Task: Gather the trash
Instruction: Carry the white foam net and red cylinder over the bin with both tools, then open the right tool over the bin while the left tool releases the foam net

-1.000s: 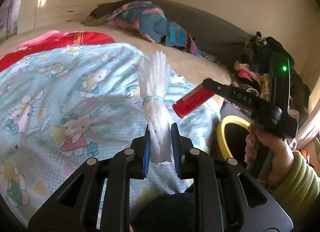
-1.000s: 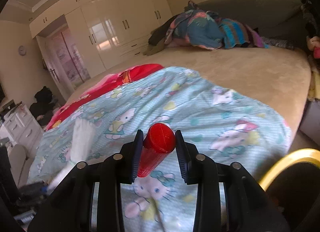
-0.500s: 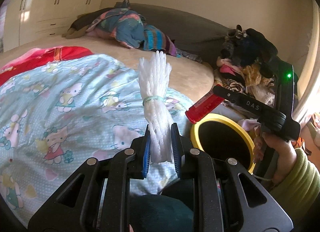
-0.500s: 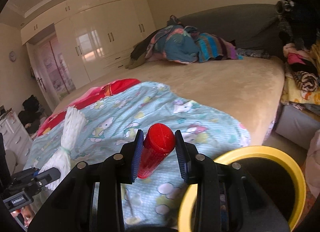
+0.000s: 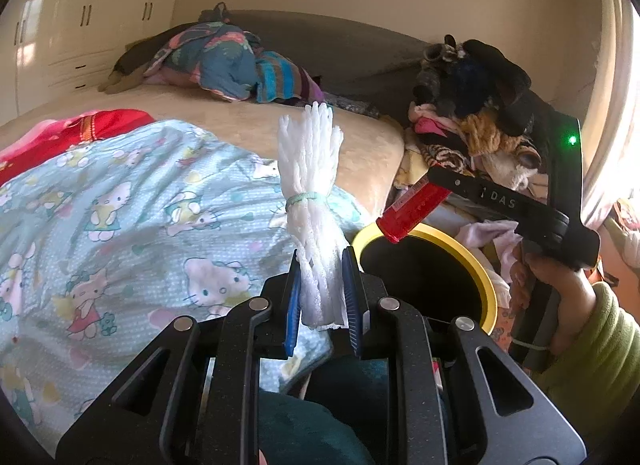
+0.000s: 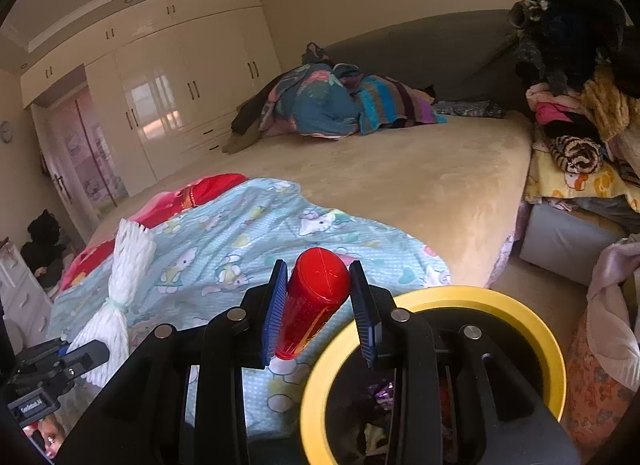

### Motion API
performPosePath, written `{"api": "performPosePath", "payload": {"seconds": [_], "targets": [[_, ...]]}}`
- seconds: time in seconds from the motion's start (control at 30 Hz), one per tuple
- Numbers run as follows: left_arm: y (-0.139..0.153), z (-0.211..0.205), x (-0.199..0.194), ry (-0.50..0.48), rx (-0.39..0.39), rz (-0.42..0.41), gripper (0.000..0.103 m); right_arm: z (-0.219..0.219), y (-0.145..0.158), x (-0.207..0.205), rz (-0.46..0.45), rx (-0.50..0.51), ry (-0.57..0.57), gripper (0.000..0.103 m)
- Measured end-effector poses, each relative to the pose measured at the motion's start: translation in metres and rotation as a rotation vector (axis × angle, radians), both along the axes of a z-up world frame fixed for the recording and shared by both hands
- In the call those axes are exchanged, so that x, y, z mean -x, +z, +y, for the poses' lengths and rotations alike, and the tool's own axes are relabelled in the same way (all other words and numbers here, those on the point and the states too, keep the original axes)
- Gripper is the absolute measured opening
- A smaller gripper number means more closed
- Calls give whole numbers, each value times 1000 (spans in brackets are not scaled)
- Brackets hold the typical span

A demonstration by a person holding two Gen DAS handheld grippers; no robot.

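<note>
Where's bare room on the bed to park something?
The tan mattress is bare between the Hello Kitty blanket and the bedding heap by the headboard. It is crowded beside the bed: clothes pile and yellow-rimmed bin.

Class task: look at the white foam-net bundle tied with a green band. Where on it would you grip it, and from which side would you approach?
Grip the white foam-net bundle on its lower half, below the green band, closing the pads across its width from below. It stands upright and both ends flare loosely, so near the band it is probably tightest. The left gripper holds it that way now.
</note>
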State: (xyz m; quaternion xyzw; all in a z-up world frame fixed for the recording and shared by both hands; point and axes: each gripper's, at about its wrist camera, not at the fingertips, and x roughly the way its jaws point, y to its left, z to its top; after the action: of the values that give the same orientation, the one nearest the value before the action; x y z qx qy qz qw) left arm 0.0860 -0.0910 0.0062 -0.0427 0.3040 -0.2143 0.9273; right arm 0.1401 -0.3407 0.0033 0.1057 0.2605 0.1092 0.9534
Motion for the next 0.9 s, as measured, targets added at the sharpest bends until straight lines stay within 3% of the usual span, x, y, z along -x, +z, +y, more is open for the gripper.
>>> {"api": "performPosePath", "payload": {"seconds": [0.47, 0.9], "targets": [[-13, -41, 0, -93, -43, 27, 14, -46, -15, 11, 66, 6, -95, 30], [-38, -105, -17, -213, -108, 90, 15, -98, -41, 12, 150, -36, -213, 30]]}}
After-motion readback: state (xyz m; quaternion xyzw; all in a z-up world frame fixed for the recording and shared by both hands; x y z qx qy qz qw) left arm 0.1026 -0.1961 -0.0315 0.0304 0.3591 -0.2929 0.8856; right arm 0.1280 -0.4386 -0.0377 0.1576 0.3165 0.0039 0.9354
